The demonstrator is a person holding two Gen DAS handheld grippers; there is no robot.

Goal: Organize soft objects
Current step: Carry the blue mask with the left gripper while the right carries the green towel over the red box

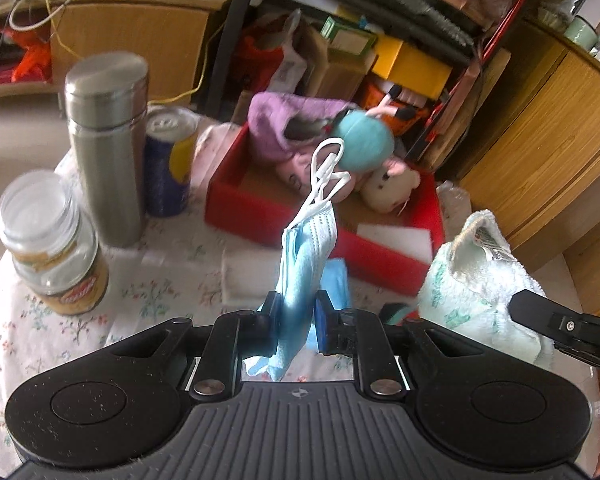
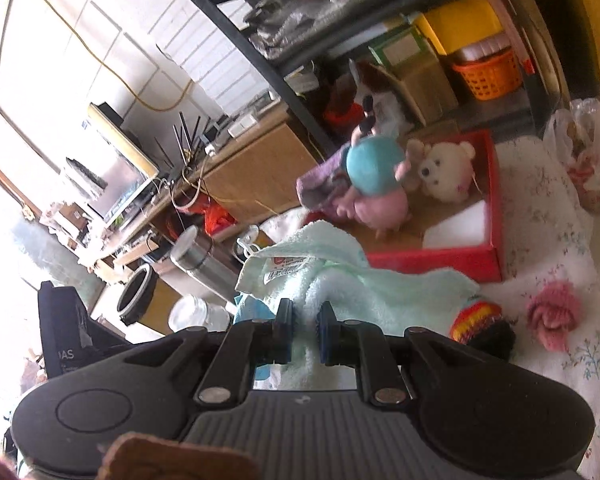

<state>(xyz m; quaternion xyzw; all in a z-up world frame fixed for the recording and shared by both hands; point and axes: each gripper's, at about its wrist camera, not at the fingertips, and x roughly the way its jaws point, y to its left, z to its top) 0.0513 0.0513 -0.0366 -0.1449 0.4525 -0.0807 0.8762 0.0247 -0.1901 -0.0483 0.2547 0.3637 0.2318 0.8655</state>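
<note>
Left gripper point(image 1: 298, 316) pinching blue face mask point(image 1: 308, 248), right gripper point(image 2: 303, 330) clamped on mint towel point(image 2: 340, 280), both short of red box point(image 1: 380, 256); thin mask could slip free.

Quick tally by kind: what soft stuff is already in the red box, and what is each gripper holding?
In the red box:
Plush toys: 2 (pink-and-teal, cream bear)
Purple cloth: 1
White foam pad: 1
Held:
Blue face mask, left gripper: 1
Mint towel, right gripper: 1
Total: 6
</note>
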